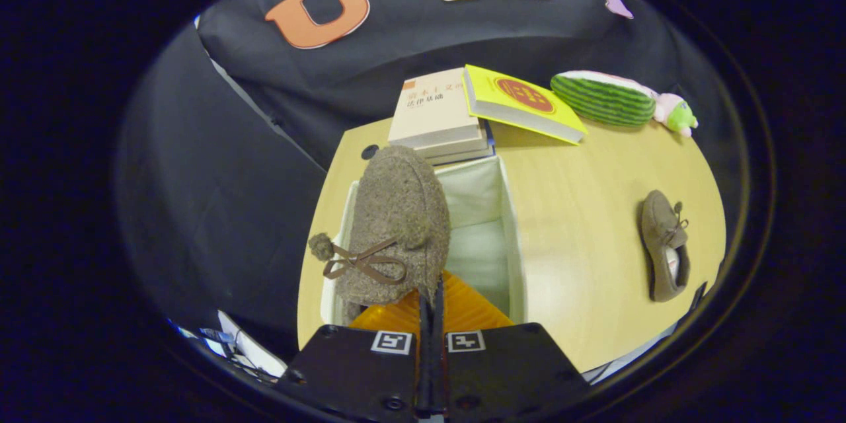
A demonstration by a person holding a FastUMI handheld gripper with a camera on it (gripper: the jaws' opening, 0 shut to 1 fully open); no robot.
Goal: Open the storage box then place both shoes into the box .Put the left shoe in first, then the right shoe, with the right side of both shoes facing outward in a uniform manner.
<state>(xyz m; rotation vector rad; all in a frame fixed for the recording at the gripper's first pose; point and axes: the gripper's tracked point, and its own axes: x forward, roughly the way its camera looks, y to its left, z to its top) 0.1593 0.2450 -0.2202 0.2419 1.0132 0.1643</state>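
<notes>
My gripper (431, 301) is shut on the heel edge of a brown fuzzy shoe (396, 225) with a bow and pom-pom. The shoe hangs toe-forward above the left half of the open white storage box (512, 231), just ahead of the fingers. The box's pale fabric lining shows to the right of the shoe. A second brown shoe (664, 244) lies on the wooden table (581, 211), far to the right of the box, its opening toward me.
Beyond the box sits a stack of beige books (436, 115) with a yellow book (519, 102) leaning beside it. A watermelon-striped plush toy (615, 99) lies at the table's far right. A small dark hole (370, 151) marks the tabletop left of the books.
</notes>
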